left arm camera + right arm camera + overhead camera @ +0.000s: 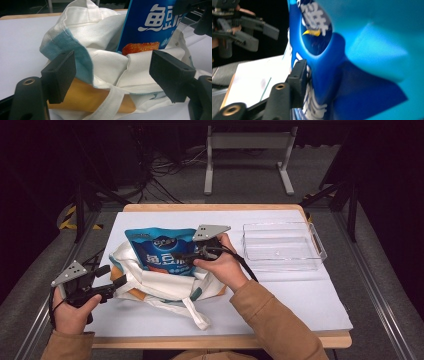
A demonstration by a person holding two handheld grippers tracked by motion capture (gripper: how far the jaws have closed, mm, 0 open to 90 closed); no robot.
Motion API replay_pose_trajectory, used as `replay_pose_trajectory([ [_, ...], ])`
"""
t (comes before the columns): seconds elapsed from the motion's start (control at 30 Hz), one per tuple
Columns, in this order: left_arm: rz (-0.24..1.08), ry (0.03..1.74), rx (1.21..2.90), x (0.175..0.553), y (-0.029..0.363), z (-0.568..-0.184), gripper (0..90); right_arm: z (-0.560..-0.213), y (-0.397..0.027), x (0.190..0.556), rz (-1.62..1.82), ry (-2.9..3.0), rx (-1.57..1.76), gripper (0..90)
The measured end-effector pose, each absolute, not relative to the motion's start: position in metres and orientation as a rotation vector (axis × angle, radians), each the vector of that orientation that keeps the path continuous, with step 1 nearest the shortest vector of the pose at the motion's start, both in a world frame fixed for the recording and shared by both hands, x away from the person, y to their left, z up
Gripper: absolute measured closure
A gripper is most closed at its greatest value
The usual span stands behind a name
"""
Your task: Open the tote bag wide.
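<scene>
A white cloth tote bag with pale blue trim lies on the white mat, its mouth facing the far side. A blue snack bag sticks out of that mouth. My right gripper comes in from the right and is shut on the snack bag's near edge. In the right gripper view one finger presses on the blue film, and the other finger is hidden behind it. My left gripper stands open at the tote's left side. In its own view the wide jaws frame the tote and the snack bag without touching.
A clear plastic tray stands on the mat to the right of the bag. An orange patch shows under the tote's near edge. The white mat covers most of the wooden table. A metal stand sits on the floor beyond.
</scene>
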State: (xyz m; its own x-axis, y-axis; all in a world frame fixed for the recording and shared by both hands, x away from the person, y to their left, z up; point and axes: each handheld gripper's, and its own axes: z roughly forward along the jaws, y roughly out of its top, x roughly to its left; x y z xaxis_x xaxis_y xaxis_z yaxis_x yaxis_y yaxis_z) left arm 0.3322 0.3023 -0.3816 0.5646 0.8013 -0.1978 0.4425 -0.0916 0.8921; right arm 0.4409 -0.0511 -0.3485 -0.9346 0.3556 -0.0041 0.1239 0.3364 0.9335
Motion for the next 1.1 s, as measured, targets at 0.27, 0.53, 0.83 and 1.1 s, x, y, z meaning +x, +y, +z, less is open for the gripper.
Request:
replay_pose_trajectory([
  [0.27, 0.409, 1.042, 1.722, 0.333, 0.303, -0.382, 22.4, -0.348, -0.052, 0.44, 1.633, 2.434, 0.4, 78.8],
  [0.53, 0.409, 1.046, 1.717, 0.333, 0.305, -0.384, 22.4, -0.346, -0.046, 0.432, 1.554, 2.413, 0.398, 88.1],
  [0.83, 0.413, 1.051, 1.706, 0.332, 0.306, -0.384, 22.4, -0.345, -0.042, 0.428, 1.539, 2.398, 0.403, 89.5],
  [1.1, 0.416, 1.049, 1.702, 0.332, 0.306, -0.383, 22.4, -0.334, -0.039, 0.425, 1.539, 2.388, 0.389, 89.7],
])
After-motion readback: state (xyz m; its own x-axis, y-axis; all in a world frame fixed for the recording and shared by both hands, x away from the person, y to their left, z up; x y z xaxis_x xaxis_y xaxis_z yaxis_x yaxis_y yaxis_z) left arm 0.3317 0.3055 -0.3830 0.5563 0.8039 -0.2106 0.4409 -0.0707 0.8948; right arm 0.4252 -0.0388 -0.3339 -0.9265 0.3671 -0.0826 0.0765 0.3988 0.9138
